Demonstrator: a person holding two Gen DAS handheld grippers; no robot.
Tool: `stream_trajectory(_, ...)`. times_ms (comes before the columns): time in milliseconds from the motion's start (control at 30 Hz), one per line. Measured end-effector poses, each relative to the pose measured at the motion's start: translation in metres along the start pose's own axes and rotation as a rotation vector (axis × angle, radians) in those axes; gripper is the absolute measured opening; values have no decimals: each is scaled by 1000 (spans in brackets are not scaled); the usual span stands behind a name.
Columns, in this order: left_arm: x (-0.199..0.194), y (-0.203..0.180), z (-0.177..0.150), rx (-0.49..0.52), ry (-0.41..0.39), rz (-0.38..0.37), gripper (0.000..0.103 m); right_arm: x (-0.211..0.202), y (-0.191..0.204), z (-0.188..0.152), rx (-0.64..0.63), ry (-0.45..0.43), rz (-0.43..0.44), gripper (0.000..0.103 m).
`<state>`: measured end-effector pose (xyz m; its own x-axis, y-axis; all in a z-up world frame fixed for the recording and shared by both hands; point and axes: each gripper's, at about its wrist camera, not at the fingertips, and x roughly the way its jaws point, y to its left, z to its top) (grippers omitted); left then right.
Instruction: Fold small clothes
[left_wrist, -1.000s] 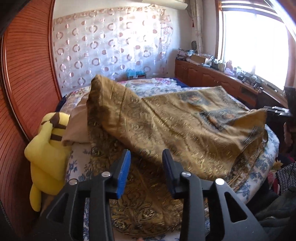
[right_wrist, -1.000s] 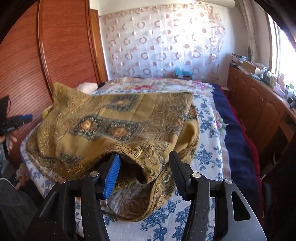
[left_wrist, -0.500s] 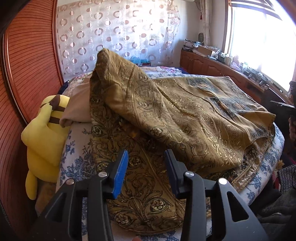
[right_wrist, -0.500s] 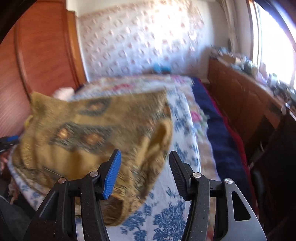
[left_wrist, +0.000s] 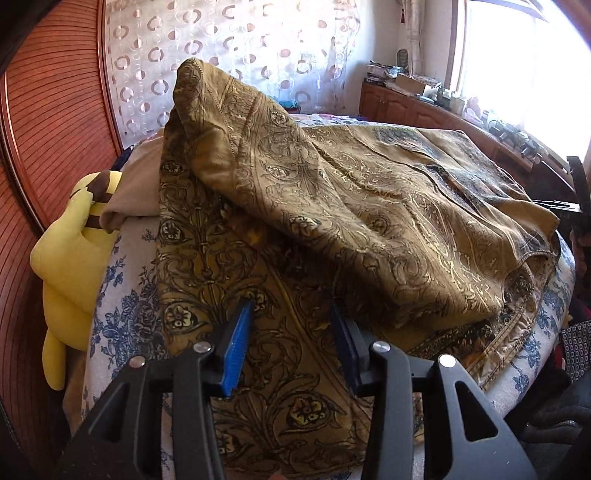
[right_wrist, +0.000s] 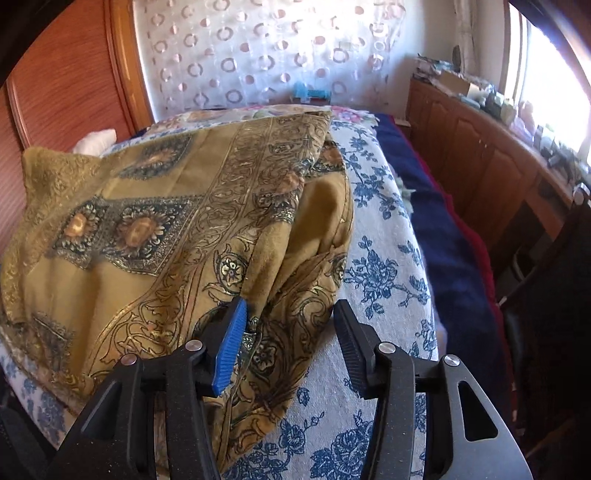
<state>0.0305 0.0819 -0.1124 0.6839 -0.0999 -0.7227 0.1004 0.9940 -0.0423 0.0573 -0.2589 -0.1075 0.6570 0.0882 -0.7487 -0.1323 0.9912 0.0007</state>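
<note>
A large gold-brown patterned cloth lies loosely folded over itself on the bed, one corner peaked up at the back left. It also shows in the right wrist view, with a bunched fold at its right edge. My left gripper is open and empty, low over the cloth's lower layer near the bed's front edge. My right gripper is open and empty, its jaws straddling the cloth's bunched right edge without closing on it.
The bed has a white sheet with blue flowers. A yellow plush toy and a beige pillow lie at the left by the wooden panel. A navy blanket and wooden cabinets run along the right.
Both grippers have moved in closer and lower over the cloth. The right gripper has swung towards the cloth's bunched right edge. Both stayed open.
</note>
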Motion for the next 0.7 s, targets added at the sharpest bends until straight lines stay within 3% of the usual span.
stream_trajectory(67,1,-2,-1,11,-8,12,44,-3,3,-1,-29,0,8,28)
stream_trajectory(100,1,-1,0,10,-11,14,45,-5,3,-2,-39,3,-3,10)
stream_trajectory(133,1,-1,-1,5,-15,13,46,-6,3,-3,-47,11,-29,1)
stream_trajectory(400,3,2,-1,-13,-43,26,47,-38,-52,-28,60,-8,-168,1)
stream_trajectory(567,4,1,0,-12,-40,29,48,-58,-41,-29,45,-65,-71,1)
stream_trajectory(700,4,2,0,-12,-42,26,48,-62,-6,-35,-26,-63,-1,35)
